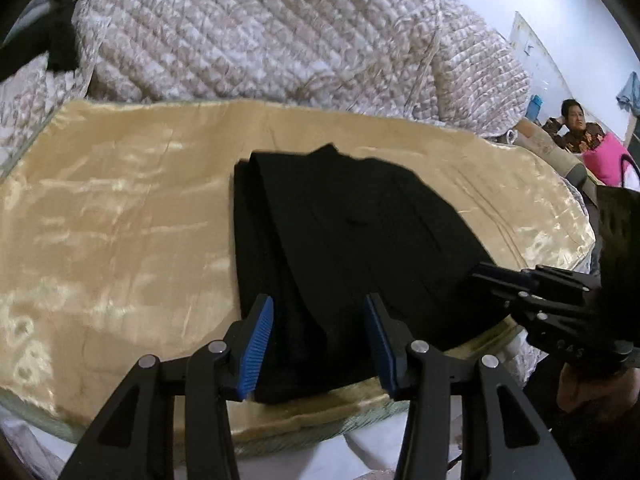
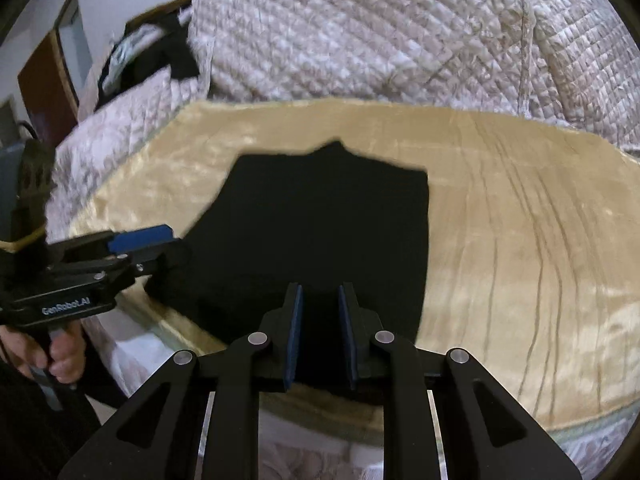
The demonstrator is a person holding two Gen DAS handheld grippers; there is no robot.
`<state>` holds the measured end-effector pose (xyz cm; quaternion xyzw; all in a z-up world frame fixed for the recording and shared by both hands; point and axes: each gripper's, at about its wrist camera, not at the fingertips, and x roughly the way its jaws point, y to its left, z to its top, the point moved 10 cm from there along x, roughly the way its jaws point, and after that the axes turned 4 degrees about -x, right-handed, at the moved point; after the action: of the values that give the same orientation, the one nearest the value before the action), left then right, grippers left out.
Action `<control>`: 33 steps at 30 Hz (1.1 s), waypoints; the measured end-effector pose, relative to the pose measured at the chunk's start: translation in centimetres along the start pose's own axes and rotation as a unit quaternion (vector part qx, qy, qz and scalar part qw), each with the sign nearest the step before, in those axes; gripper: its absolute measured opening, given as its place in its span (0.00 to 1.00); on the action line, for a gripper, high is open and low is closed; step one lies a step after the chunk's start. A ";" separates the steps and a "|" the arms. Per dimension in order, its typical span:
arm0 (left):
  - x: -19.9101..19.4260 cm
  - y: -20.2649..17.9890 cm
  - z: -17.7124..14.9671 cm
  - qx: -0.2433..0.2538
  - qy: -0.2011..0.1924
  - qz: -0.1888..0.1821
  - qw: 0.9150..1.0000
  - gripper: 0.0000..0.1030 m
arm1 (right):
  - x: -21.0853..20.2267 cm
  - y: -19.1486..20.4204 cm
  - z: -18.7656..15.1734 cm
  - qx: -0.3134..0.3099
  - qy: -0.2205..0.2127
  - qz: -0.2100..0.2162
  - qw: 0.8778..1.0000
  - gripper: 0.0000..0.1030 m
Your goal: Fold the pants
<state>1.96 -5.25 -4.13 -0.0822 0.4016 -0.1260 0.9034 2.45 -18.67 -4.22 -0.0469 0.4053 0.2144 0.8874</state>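
Note:
Black pants (image 1: 352, 240) lie folded in a compact stack on a shiny gold cloth (image 1: 120, 220). My left gripper (image 1: 320, 344) is open, its blue pads over the stack's near edge, holding nothing. My right gripper (image 2: 320, 332) is open with a narrower gap, over the near edge of the pants (image 2: 320, 224). The right gripper also shows at the right of the left wrist view (image 1: 480, 272). The left gripper shows at the left of the right wrist view (image 2: 160, 240), by the pants' left edge.
A quilted pinkish blanket (image 1: 260, 28) is heaped behind the gold cloth (image 2: 520, 240). A dark garment (image 2: 168, 52) lies at the back left. A seated person (image 1: 576, 124) and a pink bag (image 1: 604, 160) are at the far right.

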 end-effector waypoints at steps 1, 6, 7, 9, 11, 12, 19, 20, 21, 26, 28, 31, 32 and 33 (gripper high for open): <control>0.1 0.1 0.1 -0.007 0.001 -0.002 1.000 0.48 | 0.4 -0.1 -0.3 0.002 0.001 -0.001 1.000 0.18; 0.4 0.2 0.0 0.000 -0.007 0.010 1.000 0.48 | 0.5 0.1 -0.4 -0.016 -0.010 -0.010 1.000 0.18; 0.3 0.2 0.1 0.001 -0.007 0.011 1.000 0.47 | 0.5 0.1 -0.4 -0.017 -0.013 -0.013 1.000 0.18; 0.3 0.2 0.1 0.001 -0.009 0.015 1.000 0.47 | 0.4 0.0 -0.4 -0.017 -0.016 -0.014 1.000 0.19; 0.0 0.2 0.2 0.001 -0.010 0.021 1.000 0.48 | 0.2 -0.1 -0.3 -0.008 -0.019 -0.007 1.000 0.19; -0.1 0.2 0.2 -0.002 -0.008 0.025 1.000 0.48 | 0.1 -0.2 -0.2 -0.001 -0.019 -0.002 1.000 0.22; -0.3 0.1 1.2 -0.002 -0.002 0.032 0.999 0.48 | -0.8 -1.2 0.7 0.016 -0.017 0.001 1.000 0.39; -0.3 0.1 1.4 0.000 -0.001 0.035 0.999 0.48 | -0.9 -1.4 1.0 0.020 -0.017 0.003 1.000 0.39; -0.2 0.1 1.6 0.002 0.000 0.037 0.999 0.48 | -0.9 -1.5 1.2 0.022 -0.017 0.005 1.000 0.39; 0.2 0.2 2.7 0.009 0.003 0.044 0.999 0.49 | -1.0 -1.9 2.5 0.020 -0.017 0.008 1.000 0.39; 0.6 0.1 3.2 0.015 0.004 0.044 0.999 0.49 | -0.8 -2.1 2.8 0.018 -0.013 0.009 1.000 0.39; 1.1 0.0 4.3 0.022 0.007 0.041 0.999 0.51 | -0.6 -2.8 3.5 0.022 -0.010 0.014 1.000 0.39; 1.3 0.0 4.7 0.025 0.007 0.039 0.999 0.52 | -0.5 -3.1 3.8 0.025 -0.008 0.017 1.000 0.39; 1.5 0.0 5.1 0.027 0.006 0.038 0.999 0.52 | -0.2 -3.4 4.1 0.029 -0.004 0.019 0.999 0.39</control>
<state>6.78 -5.44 -1.82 -0.0421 0.4062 -0.1032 0.9070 6.63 -20.79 -1.60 -0.0121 0.4083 0.2194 0.8860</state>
